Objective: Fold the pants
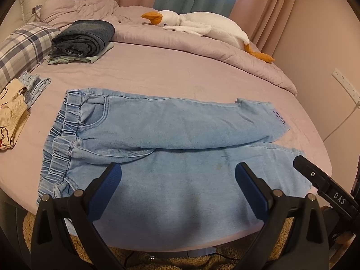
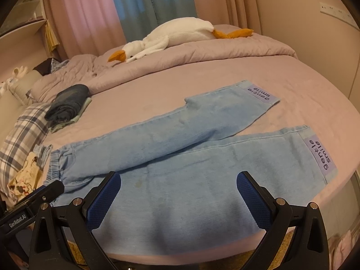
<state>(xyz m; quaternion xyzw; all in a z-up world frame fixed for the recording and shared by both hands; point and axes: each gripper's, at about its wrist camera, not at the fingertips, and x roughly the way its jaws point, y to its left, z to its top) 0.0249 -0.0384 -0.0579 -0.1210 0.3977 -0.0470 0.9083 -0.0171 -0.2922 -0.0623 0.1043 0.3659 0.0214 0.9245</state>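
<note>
Light blue denim pants (image 1: 157, 130) lie flat across the pink bed sheet, elastic waistband (image 1: 67, 121) to the left, both legs running right. Each cuff carries a purple "gentle smile" patch (image 2: 321, 155). The far leg overlaps the near one along the middle. My left gripper (image 1: 177, 173) hovers open over the near leg close to the crotch, nothing between its blue pads (image 1: 112, 180). My right gripper (image 2: 178, 181) stands open above the near leg's thigh part of the pants (image 2: 180, 148). Its black body (image 1: 324, 182) shows at the right in the left wrist view.
A folded stack of dark jeans (image 1: 85, 38) on green cloth sits at the back left. A white plush goose (image 1: 202, 25) lies on the rumpled duvet (image 1: 157, 38). Small garments (image 1: 13, 110) and a plaid pillow (image 1: 22, 47) are at the left. Bed edge runs just under my grippers.
</note>
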